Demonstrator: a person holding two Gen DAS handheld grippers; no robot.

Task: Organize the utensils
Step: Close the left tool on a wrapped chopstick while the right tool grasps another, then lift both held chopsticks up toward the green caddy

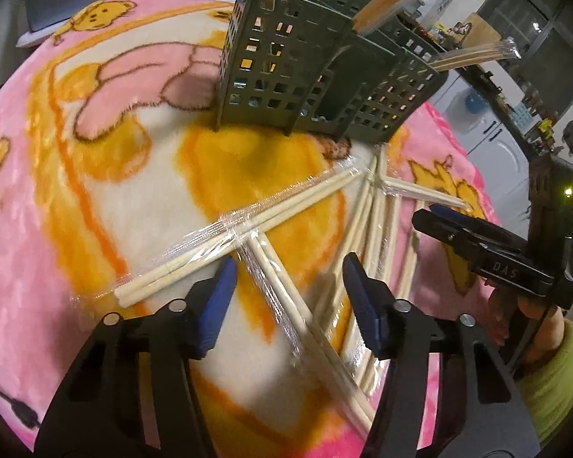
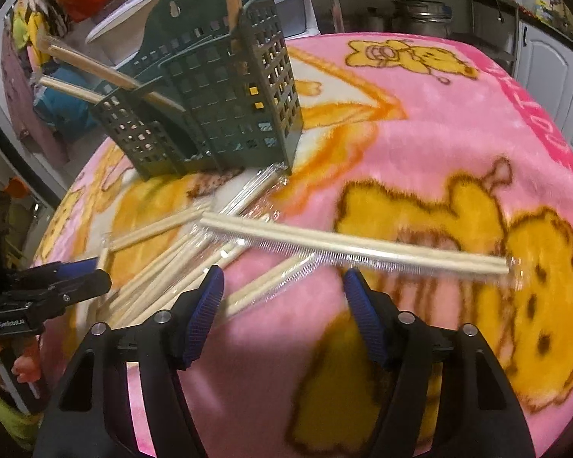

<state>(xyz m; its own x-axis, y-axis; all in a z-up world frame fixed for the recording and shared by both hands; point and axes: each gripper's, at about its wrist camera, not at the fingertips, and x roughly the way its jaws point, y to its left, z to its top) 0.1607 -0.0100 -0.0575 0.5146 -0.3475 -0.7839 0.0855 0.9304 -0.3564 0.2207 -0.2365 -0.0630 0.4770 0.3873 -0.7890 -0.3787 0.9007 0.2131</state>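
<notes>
Pink blanket (image 2: 458, 122), rt side bare

Both fisheye views: warm indoor light, moderately bright, colours oversaturated on the pink and yellow cartoon-print fleece blanket (image 1: 95, 145). Strong barrel distortion, black vignette in all corners, straight lines bow near the edges. Glare streaks on the clear plastic sleeves of the pale wooden chopstick pairs (image 1: 225, 244). Soft shadow on the blanket at the base of the dark green perforated plastic utensil caddy (image 1: 286, 76). Right wrist view has motion blur: the wrapped chopstick pair lying crosswise (image 2: 355, 246) and the blanket print near the bottom are smeared. Left wrist view is sharper; background cabinets blown out, slightly hazy.
</notes>
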